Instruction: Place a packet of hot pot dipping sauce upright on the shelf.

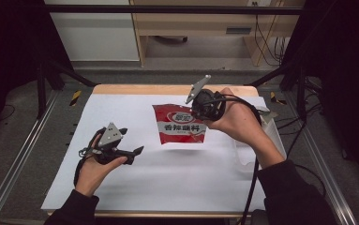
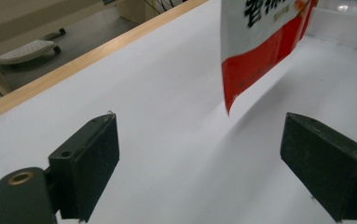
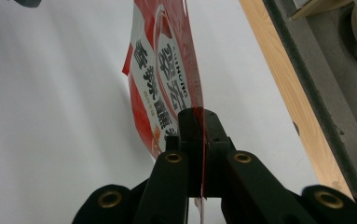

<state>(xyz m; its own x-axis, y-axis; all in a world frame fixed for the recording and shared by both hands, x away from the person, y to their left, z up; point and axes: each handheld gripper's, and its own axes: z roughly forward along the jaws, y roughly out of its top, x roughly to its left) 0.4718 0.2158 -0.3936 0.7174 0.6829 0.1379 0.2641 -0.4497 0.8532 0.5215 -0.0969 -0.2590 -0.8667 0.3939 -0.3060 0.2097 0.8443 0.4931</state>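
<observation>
1. While the right gripper (image 1: 204, 108) is raised above the far middle of the table, its jaws are pressed together on the right edge of a red and white packet (image 1: 181, 124), which hangs clear of the white sheet (image 1: 168, 183) and casts a shadow on it.
2. Seen in the right gripper view, the packet (image 3: 167, 79) runs edge-on away from the right gripper (image 3: 198, 122), its thin edge pinched between the two black jaws, and its printed face turned toward the left of that view.
3. Printed on the packet's white middle band are dark characters; red bands lie above and below it.
4. Nearer the person and to the left, the left gripper (image 1: 135, 152) is held low over the sheet, its jaws standing wide apart with nothing between them.
5. Looking along the left gripper (image 2: 199, 154), the packet's lower corner (image 2: 255, 56) hangs ahead of and above the gap between the jaws, apart from both.
6. Bounding the sheet on its far side is the wooden table edge (image 1: 135, 88).
7. Beside the right forearm, a clear plastic container (image 1: 273, 133) rests at the table's right edge.
</observation>
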